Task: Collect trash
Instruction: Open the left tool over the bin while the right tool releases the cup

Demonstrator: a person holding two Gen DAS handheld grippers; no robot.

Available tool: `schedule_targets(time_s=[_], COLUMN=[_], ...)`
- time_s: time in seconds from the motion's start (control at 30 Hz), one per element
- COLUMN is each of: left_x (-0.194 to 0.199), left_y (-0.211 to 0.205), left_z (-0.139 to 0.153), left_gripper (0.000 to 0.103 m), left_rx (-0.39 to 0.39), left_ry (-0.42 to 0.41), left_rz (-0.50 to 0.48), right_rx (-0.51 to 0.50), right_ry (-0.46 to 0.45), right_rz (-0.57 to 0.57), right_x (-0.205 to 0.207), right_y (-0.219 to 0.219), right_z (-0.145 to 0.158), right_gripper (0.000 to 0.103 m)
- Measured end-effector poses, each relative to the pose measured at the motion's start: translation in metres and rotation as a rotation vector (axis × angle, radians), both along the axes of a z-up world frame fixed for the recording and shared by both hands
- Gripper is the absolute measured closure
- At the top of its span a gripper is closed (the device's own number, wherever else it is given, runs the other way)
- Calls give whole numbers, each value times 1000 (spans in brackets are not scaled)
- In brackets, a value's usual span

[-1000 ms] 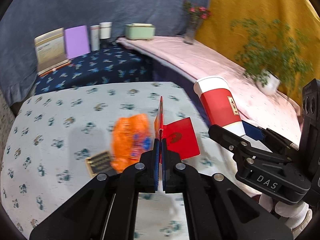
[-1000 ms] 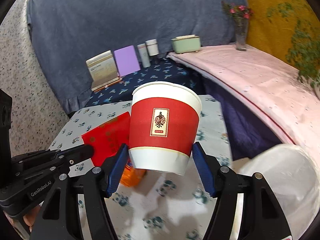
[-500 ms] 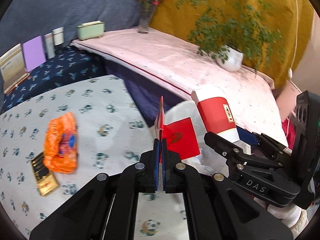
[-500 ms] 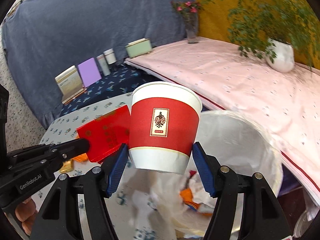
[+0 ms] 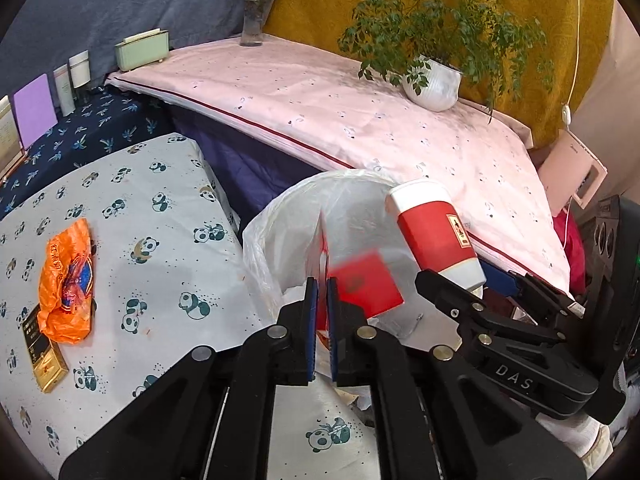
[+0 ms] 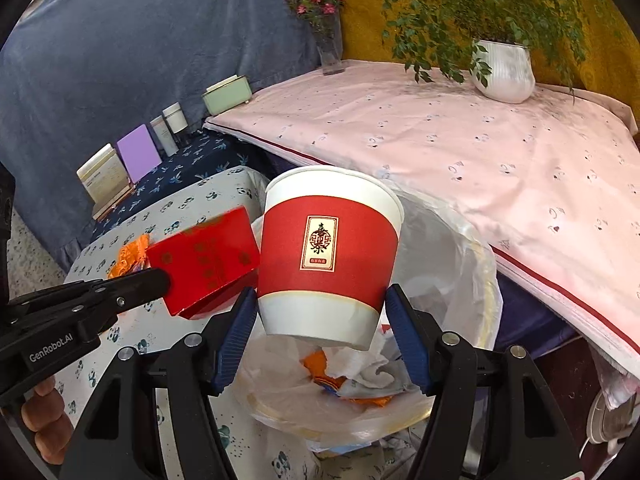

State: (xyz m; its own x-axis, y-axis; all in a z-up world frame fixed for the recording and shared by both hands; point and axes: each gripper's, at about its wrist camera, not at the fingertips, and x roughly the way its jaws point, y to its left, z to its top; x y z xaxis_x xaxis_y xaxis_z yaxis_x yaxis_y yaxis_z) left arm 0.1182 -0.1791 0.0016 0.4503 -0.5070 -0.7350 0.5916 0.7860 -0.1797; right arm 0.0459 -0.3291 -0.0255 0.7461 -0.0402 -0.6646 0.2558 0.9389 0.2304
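While I sweep from the left edge across to the right, this is what my two cameras give me.
Gold box [image 5: 44,350]: flat, shiny rectangular pack lying on the panda-print table [image 5: 160,248], touching the wrapper's lower end.
Orange wrapper [image 5: 66,280]: crinkled glossy plastic, lying limp on the cloth.
Left gripper [image 5: 321,292]: my jaws stand almost together with only a thin slit between the blue pads; the red card sits in that slit, blurred, and I cannot tell whether the pads still press it.
Red card [image 6: 204,260]: stiff folded paper with gold print, angled out past the black finger, over the bin's near rim.
Trash bin [image 6: 476,264]: round, lined with thin translucent white plastic, standing beside the table; crumpled white tissue and orange scraps lie inside.
Right gripper [image 6: 320,312]: my jaws are spread wide and clamp the cup's lower wall between both blue pads.
Paper cup [image 6: 330,258]: smooth tapered cup, red band, white rim and base, gold label, held tilted above the bin's opening.
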Motion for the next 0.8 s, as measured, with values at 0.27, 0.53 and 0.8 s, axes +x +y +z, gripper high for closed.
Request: schedule_targets(time_s=[0.27, 0.53, 0.8], left_x=[-1, 1, 4], left_y=[0, 10, 26], left_z=[-3, -1, -2], left_gripper=[77, 69, 64], left_rx=[17, 16, 13], left_ry=[-4, -13, -13], left_rz=[20, 46, 82], right_rx=[-6, -11, -30], right_ry=[-8, -15, -22], right_rz=[-13, 0, 15], right_x=[-3, -4, -4], right_y=[-1, 7, 24], right_z=[0, 6, 14], right_gripper=[39, 39, 39])
